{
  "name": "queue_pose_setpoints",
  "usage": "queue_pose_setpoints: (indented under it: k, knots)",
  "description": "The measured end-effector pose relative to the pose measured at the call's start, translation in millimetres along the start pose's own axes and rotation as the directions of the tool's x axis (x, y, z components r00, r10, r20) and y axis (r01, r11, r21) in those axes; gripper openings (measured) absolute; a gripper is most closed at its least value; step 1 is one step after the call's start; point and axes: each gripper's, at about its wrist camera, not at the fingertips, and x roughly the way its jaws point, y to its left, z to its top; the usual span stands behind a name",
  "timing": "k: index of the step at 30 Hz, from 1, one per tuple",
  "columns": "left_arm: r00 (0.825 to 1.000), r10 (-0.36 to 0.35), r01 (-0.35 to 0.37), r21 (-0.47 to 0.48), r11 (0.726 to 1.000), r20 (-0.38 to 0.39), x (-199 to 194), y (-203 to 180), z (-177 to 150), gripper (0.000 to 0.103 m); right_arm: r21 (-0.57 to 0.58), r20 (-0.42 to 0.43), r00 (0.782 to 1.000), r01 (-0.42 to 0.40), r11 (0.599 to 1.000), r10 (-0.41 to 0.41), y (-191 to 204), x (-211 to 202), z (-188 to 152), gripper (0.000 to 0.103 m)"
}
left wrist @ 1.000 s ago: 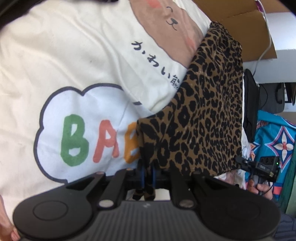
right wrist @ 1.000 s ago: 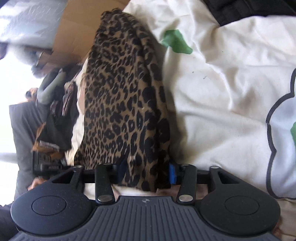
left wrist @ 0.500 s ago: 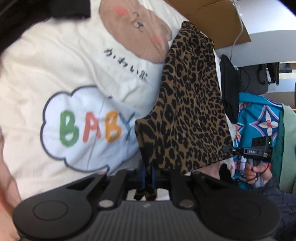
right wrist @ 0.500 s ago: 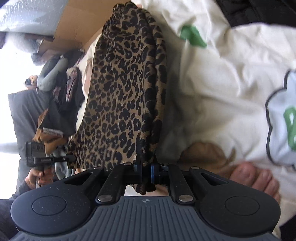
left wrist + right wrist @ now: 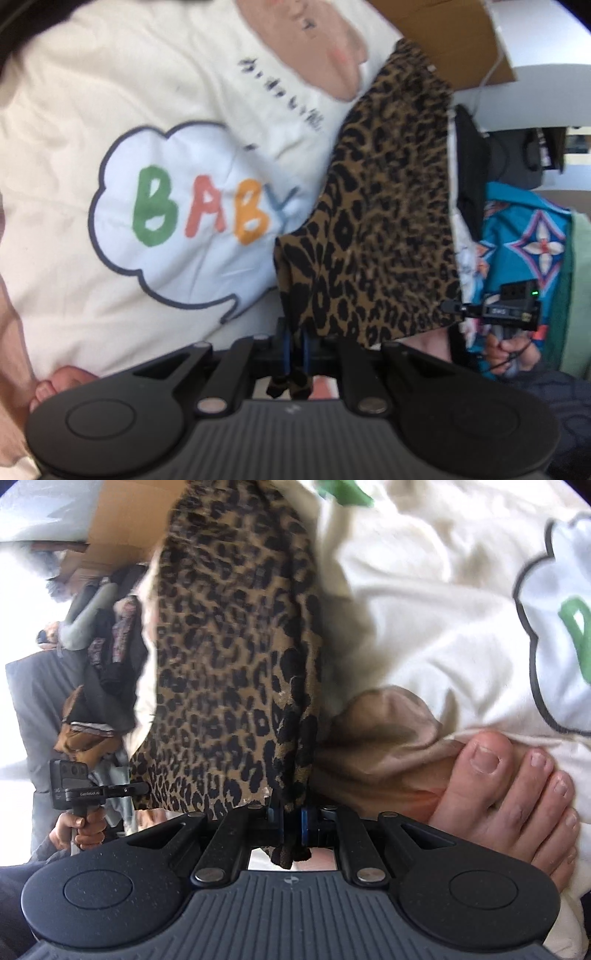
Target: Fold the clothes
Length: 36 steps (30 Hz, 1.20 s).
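Note:
A leopard-print garment hangs stretched between my two grippers over a cream bedsheet printed with "BABY" in a cloud. My left gripper is shut on one near corner of the cloth, which bunches out behind the blue pads. In the right wrist view the same leopard-print garment runs away from me, and my right gripper is shut on its other near corner. The opposite gripper shows at the far edge of each view, held in a hand.
A person's bare foot rests on the sheet just right of my right gripper, with toes also beside the left one. A cardboard box stands beyond the garment. A pile of clothes and a blue patterned cloth lie alongside.
The right gripper closed onto the garment's corner, which a second ago lay loose between its open pads. Both grippers have lifted the near edge off the sheet, and the foot has come into view.

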Motion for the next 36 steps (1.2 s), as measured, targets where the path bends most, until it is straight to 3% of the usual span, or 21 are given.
queue_pose_setpoints:
  k: [4,9,19,29,32,34,36]
  knots:
    - [1.0,-0.02,0.02,0.044,0.999,0.002,-16.0,-11.0,-12.6,0.007,-0.046,0.001,0.999,-0.042,0.998,0.042,8.9,-12.8,-3.7,0.006]
    - [0.999,-0.012,0.013,0.032,0.999,-0.039,-19.6,-8.6,-30.2,0.007,-0.047,-0.047,0.998,-0.052,0.998,0.049,8.8,-14.3,-16.5,0.006]
    - [0.999,-0.022,0.023,0.048,0.999,-0.023,-30.0,-13.1,-28.5,0.007,-0.085,-0.026,0.996,-0.084,0.993,0.082,21.1,-28.4,-18.8,0.006]
    - [0.998,0.034,-0.035,-0.013,0.999,-0.049,-3.8,6.0,-18.5,0.007,-0.077,-0.039,0.999,0.005,0.997,-0.008,9.6,-4.4,-11.9,0.008]
    - [0.989,0.07,-0.067,0.022,0.997,-0.132,2.5,10.5,-16.9,0.008,-0.07,-0.066,0.996,0.048,0.996,-0.052,6.1,-1.2,-12.3,0.013]
    - [0.987,0.076,-0.077,0.0,0.997,-0.139,3.1,15.5,-18.6,0.008,-0.062,-0.078,0.992,0.093,0.994,-0.098,2.3,-2.9,-12.1,0.028]
    - [0.988,0.076,-0.079,-0.018,0.997,-0.134,2.1,19.4,-20.7,0.008,-0.08,-0.034,0.986,0.158,0.984,-0.161,2.8,-12.4,-8.2,0.033]
